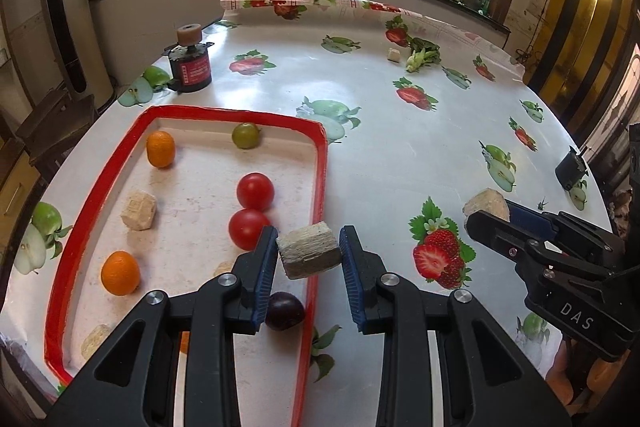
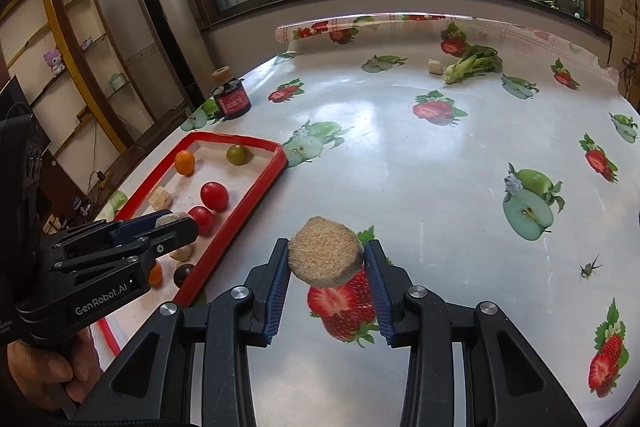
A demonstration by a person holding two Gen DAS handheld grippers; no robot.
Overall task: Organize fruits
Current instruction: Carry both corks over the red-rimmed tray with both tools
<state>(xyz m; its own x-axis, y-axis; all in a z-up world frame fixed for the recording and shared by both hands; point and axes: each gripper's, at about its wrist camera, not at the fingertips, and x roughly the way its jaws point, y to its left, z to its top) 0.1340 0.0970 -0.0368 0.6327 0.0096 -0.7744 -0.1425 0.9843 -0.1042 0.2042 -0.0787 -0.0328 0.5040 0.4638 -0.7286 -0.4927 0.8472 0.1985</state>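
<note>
We are gripping a pale fibrous block (image 1: 309, 250) in the jaws of the left gripper (image 1: 308, 251); the blue pads are pressing on its two sides, so the jaws are standing only as wide as the block. It is hanging above the near right rim of the red tray (image 1: 322, 179), which we are taking as our landmark.

The jaws of the right gripper (image 2: 326, 261) are likewise closing tight on a round tan block (image 2: 325, 257), pads touching both sides. It is hovering over the bench (image 2: 400, 167) to the right of the tray, above a printed strawberry on the fruit-patterned cloth.

Inside the tray, the fruits are lying apart from one another: two red tomatoes (image 1: 254, 191) touching each other near its middle, an orange fruit (image 1: 160, 148) in the far left corner, a green fruit (image 1: 245, 135) along the far wall, another orange fruit (image 1: 120, 273) by the left rim, and a dark plum (image 1: 285, 310) against the near right rim, under the left jaws. A tan block (image 1: 138, 209) is sitting between the two orange fruits.

Beyond the tray's far left corner a dark jar (image 1: 191, 67) is standing upright. Far across the bench from the tray, a leafy green vegetable (image 2: 474, 63) is lying with a small pale cube (image 2: 434, 66) just beside it.
</note>
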